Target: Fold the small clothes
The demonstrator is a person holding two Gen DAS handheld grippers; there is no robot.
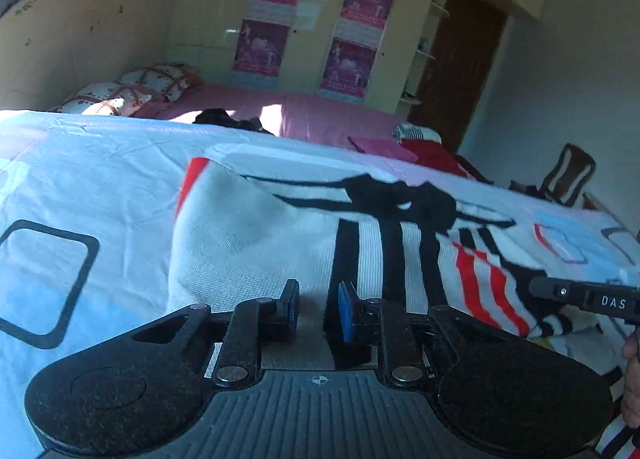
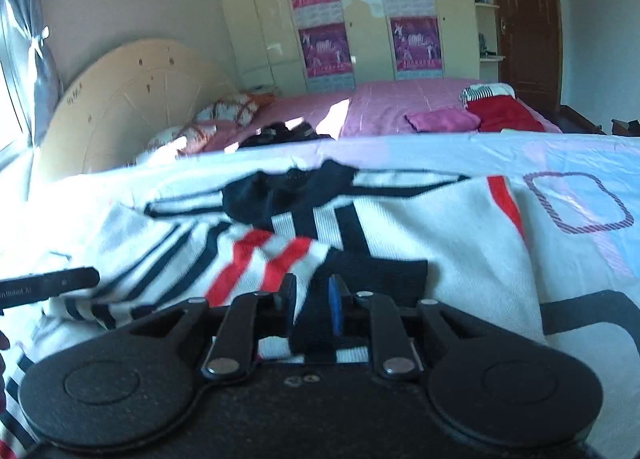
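shirt (image 1: pixel 256 243): ribbed knit cloth, matt
sheet (image 1: pixel 80 163): smooth creased cloth
left tool (image 1: pixel 318 309): matt black plastic, metal rivets

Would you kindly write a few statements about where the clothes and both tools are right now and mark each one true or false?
1. The left tool is closed on the striped garment. True.
2. The right tool hovers open above bare sheet. False: it grips the striped garment's fabric.
3. A red garment lies on the pink bed behind. True.
4. The striped garment is green and yellow. False: it is white with black and red stripes.
5. Posters hang on the wardrobe. True.
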